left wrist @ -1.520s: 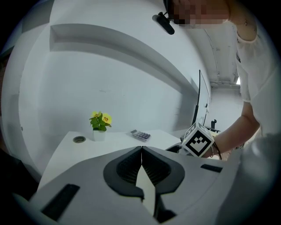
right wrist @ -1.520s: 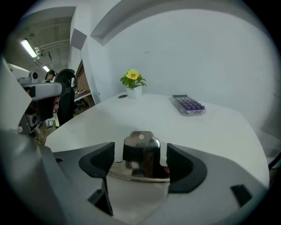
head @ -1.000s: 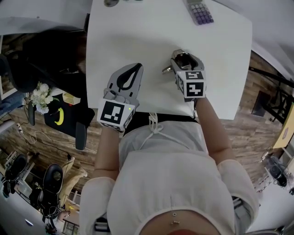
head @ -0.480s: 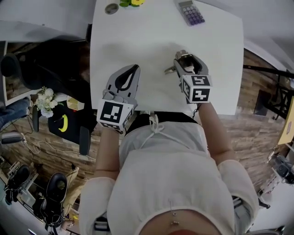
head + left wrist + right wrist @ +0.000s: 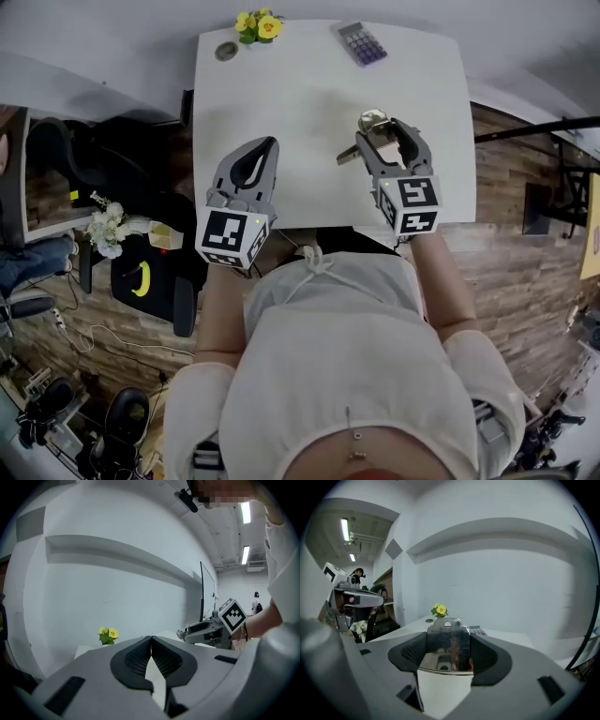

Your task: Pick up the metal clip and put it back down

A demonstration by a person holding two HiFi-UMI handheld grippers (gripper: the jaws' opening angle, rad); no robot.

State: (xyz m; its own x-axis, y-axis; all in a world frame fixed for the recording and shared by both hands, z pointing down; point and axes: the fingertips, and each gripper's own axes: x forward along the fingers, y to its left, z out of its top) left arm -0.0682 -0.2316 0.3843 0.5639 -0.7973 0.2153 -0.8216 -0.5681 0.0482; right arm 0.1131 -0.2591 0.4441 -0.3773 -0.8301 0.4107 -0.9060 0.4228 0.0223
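**A:** What is the right gripper (image 5: 386, 139) holding over the white table (image 5: 309, 89)?

**B:** The metal clip (image 5: 449, 641). The jaws stand fairly wide, and their dark ribbed pads press on both sides of it. It sits above the table's right half, toward the near edge. I can't tell whether it touches the tabletop.

**A:** How does the clip look?

**B:** It is polished and mirror-bright, a flat plate with a rounded top and a small hole through it. From the head view it gleams slightly golden, and one tab pokes out toward the table's middle.

**A:** And the left gripper (image 5: 259, 155)?

**B:** It is smooth grey plastic over the table's left half near the front edge. Its jaws are together, the tips meet, and nothing is between them.

**A:** What else is on the table?

**B:** A calculator (image 5: 361, 42) and yellow flowers (image 5: 258, 25) at the far edge.
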